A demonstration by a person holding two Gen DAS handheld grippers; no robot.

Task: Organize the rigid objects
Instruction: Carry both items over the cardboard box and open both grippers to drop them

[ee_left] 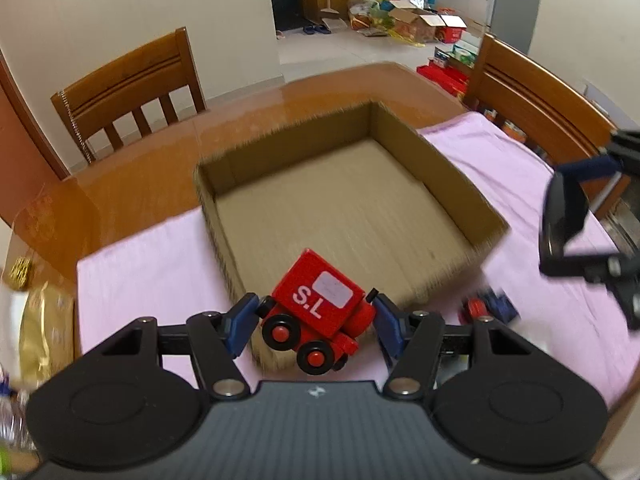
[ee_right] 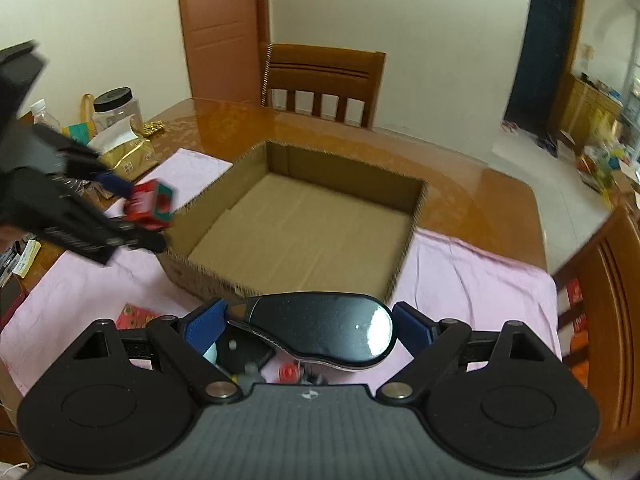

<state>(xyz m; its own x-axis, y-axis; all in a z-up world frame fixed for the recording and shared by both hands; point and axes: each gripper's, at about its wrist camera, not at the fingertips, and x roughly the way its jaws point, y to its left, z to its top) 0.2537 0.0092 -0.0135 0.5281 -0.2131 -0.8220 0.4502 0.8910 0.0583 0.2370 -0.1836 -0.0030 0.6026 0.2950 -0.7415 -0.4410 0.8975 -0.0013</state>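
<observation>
Left gripper (ee_left: 316, 312): blue fingers (ee_left: 242, 322) clamped on red toy train (ee_left: 318, 314), tilted, lettered "S.L", held above near wall of cardboard box (ee_left: 460, 184). Right gripper (ee_right: 310, 326): fingers set wide, pressed on both ends of glossy black oblong object (ee_right: 320, 326), above near box wall. Box on pink cloth (ee_right: 472, 276) over wooden surface (ee_left: 132, 168). Small toys blurred on cloth.

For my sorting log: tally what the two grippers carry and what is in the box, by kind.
Red toy train, in left gripper: 1
Black glossy gadget, in right gripper: 1
Items in box: 0
Total: 2
</observation>
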